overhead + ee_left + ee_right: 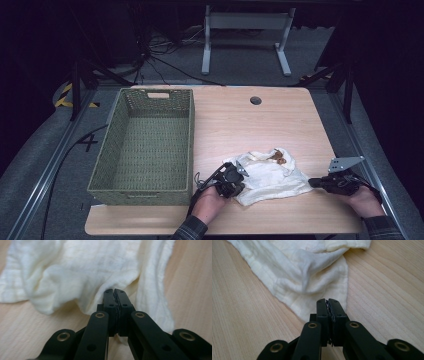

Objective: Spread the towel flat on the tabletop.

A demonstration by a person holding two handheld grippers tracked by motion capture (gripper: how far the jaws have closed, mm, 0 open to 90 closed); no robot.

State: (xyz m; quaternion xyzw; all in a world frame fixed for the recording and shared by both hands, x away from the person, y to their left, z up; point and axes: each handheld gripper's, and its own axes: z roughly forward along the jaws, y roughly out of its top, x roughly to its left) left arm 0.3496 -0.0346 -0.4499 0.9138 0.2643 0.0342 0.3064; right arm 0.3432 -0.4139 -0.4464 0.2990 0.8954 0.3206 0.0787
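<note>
A crumpled white cloth (270, 175) with a small brown patch (277, 157) lies on the wooden table (240, 120) near its front edge. My left gripper (242, 185) is at the cloth's left edge, its jaws pressed together on a fold of the cloth (87, 270), as the left gripper view shows at the tips (115, 291). My right gripper (312, 183) is at the cloth's right corner. In the right gripper view its jaws (327, 301) are shut with a thin edge of the cloth (307, 272) pinched between the pads. Both grippers rest low at the tabletop.
A green woven basket (191, 140) stands on the table's left side, close to my left hand. A round cable hole (255, 100) is near the table's far edge. Bare wood stretches beyond the cloth. The legs of another table (245, 25) stand on the floor beyond.
</note>
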